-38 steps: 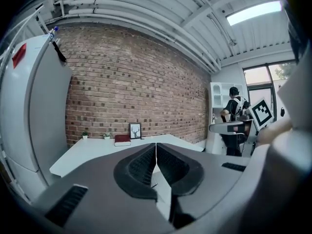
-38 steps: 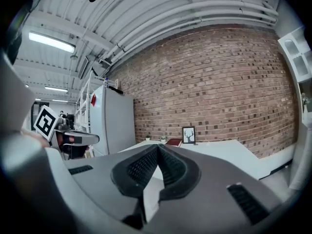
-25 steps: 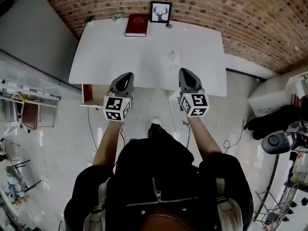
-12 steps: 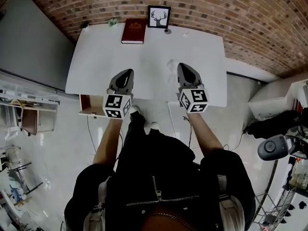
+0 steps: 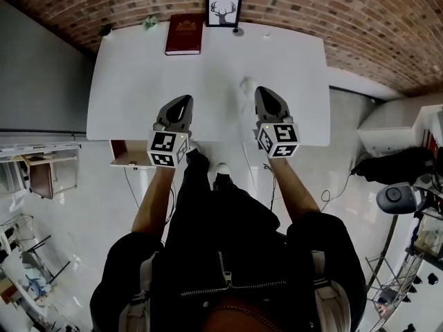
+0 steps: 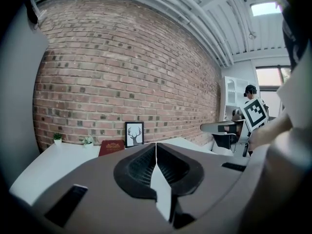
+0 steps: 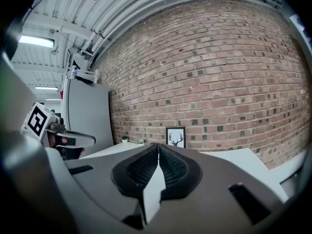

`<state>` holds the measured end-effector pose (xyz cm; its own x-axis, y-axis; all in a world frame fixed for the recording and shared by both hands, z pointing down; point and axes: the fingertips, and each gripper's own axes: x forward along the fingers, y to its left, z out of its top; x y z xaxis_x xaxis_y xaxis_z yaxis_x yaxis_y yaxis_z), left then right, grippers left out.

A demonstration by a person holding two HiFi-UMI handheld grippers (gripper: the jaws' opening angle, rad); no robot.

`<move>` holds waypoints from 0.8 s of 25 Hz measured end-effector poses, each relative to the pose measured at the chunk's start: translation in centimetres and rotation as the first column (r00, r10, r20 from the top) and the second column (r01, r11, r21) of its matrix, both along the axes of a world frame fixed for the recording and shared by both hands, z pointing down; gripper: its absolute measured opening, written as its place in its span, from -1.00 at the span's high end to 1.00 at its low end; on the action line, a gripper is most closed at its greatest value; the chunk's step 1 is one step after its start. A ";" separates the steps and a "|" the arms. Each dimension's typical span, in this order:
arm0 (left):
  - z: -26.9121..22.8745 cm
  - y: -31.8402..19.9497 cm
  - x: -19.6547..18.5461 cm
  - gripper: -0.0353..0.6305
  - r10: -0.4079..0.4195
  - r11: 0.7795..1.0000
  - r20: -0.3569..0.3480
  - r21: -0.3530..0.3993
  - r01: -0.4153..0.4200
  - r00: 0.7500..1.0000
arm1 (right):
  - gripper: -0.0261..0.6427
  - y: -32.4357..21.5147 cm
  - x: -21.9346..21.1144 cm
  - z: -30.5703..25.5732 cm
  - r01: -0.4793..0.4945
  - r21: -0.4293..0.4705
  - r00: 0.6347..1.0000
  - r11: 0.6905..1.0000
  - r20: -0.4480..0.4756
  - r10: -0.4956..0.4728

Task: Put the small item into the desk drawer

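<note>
The desk drawer stands pulled out from under the front left corner of the white desk, showing a reddish-brown inside behind a pale front panel; what it holds cannot be told. The small item is a pale, faint shape lying on the desk top, right of centre and near the front edge, well apart from the drawer.

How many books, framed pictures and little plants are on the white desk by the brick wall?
Books: 1, the red book
Framed pictures: 1, the deer picture
Little plants: 2, the left plant and the right plant
Total: 4
</note>
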<state>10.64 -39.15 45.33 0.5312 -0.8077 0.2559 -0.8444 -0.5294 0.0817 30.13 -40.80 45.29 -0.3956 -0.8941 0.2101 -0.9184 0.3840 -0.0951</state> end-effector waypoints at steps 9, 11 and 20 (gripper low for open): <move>4.4 -1.6 1.2 0.83 0.057 0.993 0.000 -0.101 -0.057 0.998 | 0.73 -0.9 0.8 6.1 -0.035 -0.143 0.999 0.989 -0.025 0.032; 5.0 -1.7 1.1 0.83 0.059 0.992 -0.001 -0.115 -0.059 0.998 | 0.61 -1.4 0.9 7.2 -0.037 -0.172 0.999 0.984 -0.032 0.032; 6.5 -1.6 -0.9 0.83 0.035 0.987 0.010 -0.159 -0.033 0.999 | 0.18 -3.7 1.3 12.1 -0.075 -0.262 0.994 0.962 -0.100 0.051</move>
